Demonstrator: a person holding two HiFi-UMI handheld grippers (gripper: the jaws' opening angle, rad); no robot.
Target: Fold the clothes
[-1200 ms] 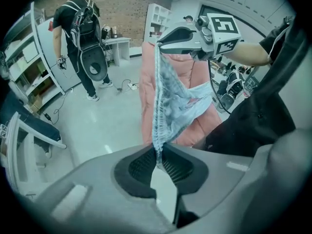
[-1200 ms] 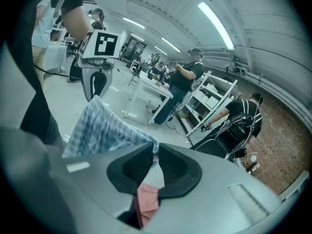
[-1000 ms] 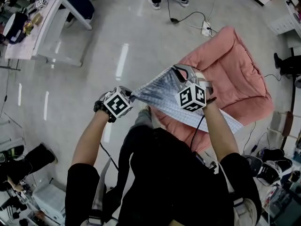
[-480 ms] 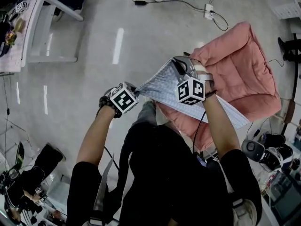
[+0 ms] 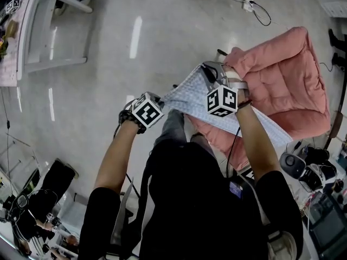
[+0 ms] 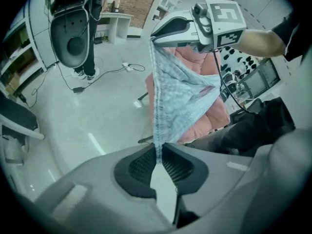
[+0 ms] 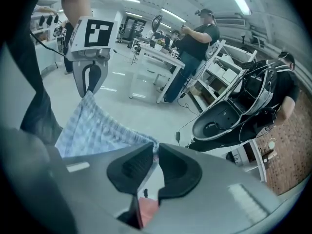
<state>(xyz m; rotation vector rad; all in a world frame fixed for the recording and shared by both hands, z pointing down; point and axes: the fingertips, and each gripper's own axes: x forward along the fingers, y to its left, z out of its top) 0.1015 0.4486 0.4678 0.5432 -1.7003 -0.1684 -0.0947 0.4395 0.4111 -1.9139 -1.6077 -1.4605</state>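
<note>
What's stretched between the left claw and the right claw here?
The checked garment spans the gap. The left claw and right claw are each shut on an edge of it. The head view shows the whole span; each gripper view shows its own grip.

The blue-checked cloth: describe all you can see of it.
The blue-checked cloth looks thin, pale blue and white, with a seamed edge. It is stretched between the left gripper and the right gripper, each shut on its upper edge, and the rest sags over the pink cushion. Contact with that is unclear.
</note>
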